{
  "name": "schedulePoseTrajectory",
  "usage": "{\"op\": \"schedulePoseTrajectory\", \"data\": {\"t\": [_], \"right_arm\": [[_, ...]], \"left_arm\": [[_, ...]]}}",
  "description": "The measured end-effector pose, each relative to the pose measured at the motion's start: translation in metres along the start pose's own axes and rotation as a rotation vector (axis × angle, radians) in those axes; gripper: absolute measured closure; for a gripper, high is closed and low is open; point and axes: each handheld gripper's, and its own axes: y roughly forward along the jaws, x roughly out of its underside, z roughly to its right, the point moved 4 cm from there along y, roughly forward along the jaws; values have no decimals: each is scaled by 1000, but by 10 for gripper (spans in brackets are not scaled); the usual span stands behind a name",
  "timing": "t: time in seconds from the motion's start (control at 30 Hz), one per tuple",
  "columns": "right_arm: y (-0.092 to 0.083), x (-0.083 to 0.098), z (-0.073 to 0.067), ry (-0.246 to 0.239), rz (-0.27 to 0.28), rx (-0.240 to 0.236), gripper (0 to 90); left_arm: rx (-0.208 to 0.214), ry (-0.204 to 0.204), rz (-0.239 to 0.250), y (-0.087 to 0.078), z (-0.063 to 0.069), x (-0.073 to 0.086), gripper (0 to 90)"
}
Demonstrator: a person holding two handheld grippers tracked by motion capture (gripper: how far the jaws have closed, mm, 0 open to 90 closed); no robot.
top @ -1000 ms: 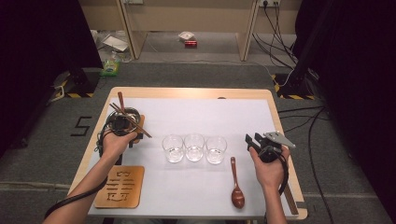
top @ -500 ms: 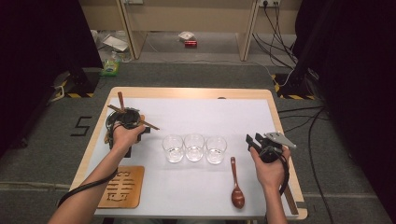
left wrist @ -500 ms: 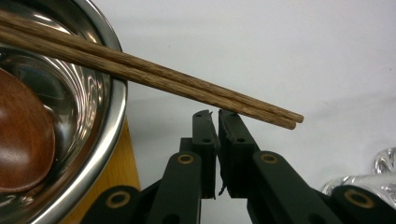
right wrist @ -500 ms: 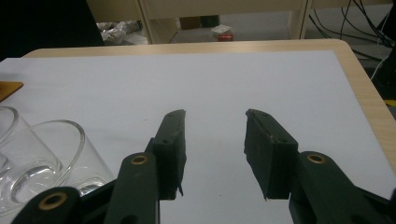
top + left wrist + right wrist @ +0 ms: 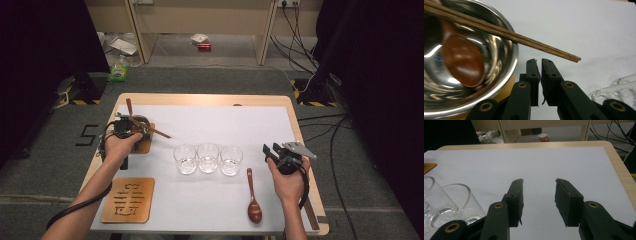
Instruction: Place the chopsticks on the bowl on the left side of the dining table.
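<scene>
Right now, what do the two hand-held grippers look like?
Both are black. The left hand-held gripper has flat rectangular pads on arms with brass-coloured rivets, and a black cable trailing back. The right hand-held gripper matches, topped by a grey three-cornered plate.

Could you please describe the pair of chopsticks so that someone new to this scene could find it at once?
Start at the white-topped wooden table and go to its far left corner, where a shiny steel bowl sits on a wooden coaster. The pair of thin brown wooden chopsticks lies across the bowl's rim, tips jutting towards the three clear glasses. Unlike the spoon inside the bowl, they are straight, slender and paired.
</scene>
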Motion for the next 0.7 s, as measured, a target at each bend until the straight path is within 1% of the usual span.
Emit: {"op": "schedulePoseTrajectory", "data": {"t": [0.07,0.13,0.2,0.27,0.33,0.4,0.43,0.5,0.53,0.6,0.67,0.7], "right_arm": [[0,-1,0,-9,4,2,586],[1,-1,0,-5,3,2,586],[1,0,-1,-5,-1,-1,586],[0,0,-1,-5,-14,8,586],[1,1,-2,-8,-5,1,586],[1,0,-2,-10,-6,3,586],[1,0,-1,-9,-3,1,585],[1,0,-1,-5,-2,0,585],[0,0,0,-6,-3,1,585],[0,-1,0,0,2,0,586],[0,-1,1,-6,1,0,586],[0,0,1,-1,1,1,586]], "left_arm": [[-8,-1,27,-9,-5,-3,826],[-15,-3,57,-18,-10,-8,814],[-38,11,86,-24,-16,-15,798],[-49,22,123,-28,-22,-24,773],[-75,37,151,-30,-29,-33,757],[-106,43,183,-31,-37,-42,757],[-113,44,201,-30,-41,-46,769],[-133,43,217,-28,-48,-53,781],[-147,38,220,-27,-51,-56,786],[-180,45,226,-23,-58,-62,798],[-198,51,223,-19,-64,-67,803],[-209,51,222,-16,-67,-69,810]]}}
